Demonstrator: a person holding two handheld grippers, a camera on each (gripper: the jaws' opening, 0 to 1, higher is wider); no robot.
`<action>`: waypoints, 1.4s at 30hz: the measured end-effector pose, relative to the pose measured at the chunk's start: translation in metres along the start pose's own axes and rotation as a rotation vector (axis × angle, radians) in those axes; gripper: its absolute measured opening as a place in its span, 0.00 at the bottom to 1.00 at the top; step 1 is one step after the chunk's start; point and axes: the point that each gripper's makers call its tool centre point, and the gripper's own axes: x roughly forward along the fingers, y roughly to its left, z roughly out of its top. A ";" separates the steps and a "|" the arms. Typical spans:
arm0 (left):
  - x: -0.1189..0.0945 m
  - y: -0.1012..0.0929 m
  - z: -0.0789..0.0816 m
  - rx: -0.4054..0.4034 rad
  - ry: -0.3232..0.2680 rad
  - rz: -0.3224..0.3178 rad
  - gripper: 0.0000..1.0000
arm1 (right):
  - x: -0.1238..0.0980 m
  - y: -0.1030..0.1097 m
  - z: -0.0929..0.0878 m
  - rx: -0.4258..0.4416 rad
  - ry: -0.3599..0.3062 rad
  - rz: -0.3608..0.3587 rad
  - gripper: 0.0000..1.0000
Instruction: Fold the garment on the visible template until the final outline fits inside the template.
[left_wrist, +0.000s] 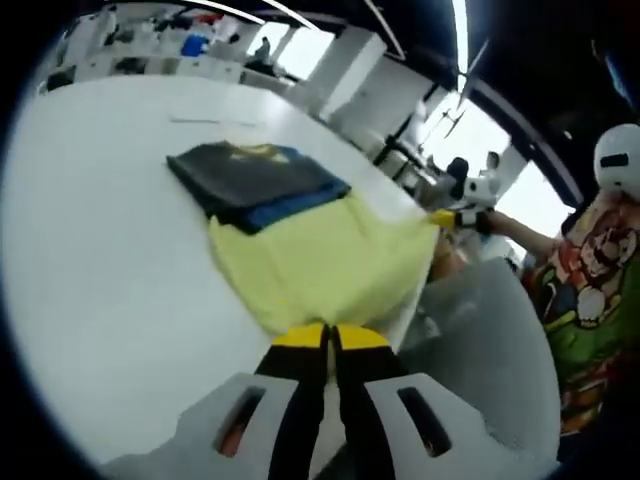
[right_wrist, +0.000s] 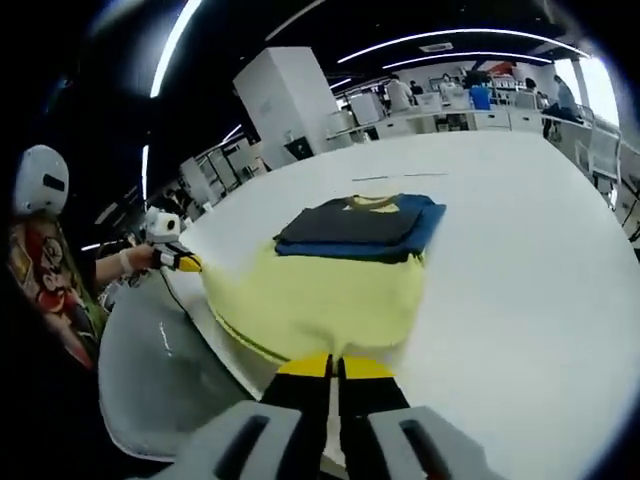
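Note:
A yellow garment (left_wrist: 320, 260) lies spread on the white table (left_wrist: 110, 250), hanging slightly over the near edge. A folded dark grey and blue stack (left_wrist: 255, 182) rests on its far end. My left gripper (left_wrist: 330, 338) is shut, its yellow tips pinching the garment's near edge. In the right gripper view the same yellow garment (right_wrist: 320, 295) and folded stack (right_wrist: 360, 228) appear, and my right gripper (right_wrist: 335, 368) is shut on the hem. Each gripper also shows in the other's view holding a garment corner: the right gripper (left_wrist: 447, 217) and the left gripper (right_wrist: 185, 263).
A faint thin outline (left_wrist: 215, 120) marks the table beyond the stack. A pale curved surface (right_wrist: 160, 370) sits below the table's edge. A person in a printed shirt (left_wrist: 590, 290) stands at that edge. Desks and chairs (right_wrist: 470, 110) fill the room behind.

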 end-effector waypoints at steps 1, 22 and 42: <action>0.000 0.001 0.004 0.004 -0.010 0.003 0.00 | 0.000 0.001 0.003 -0.003 -0.003 -0.001 0.00; 0.017 0.075 0.143 0.196 -0.172 0.189 0.00 | 0.055 -0.073 0.157 -0.256 -0.152 -0.109 0.00; 0.078 0.147 0.162 0.096 -0.133 0.243 0.00 | 0.144 -0.140 0.183 -0.259 -0.071 -0.193 0.00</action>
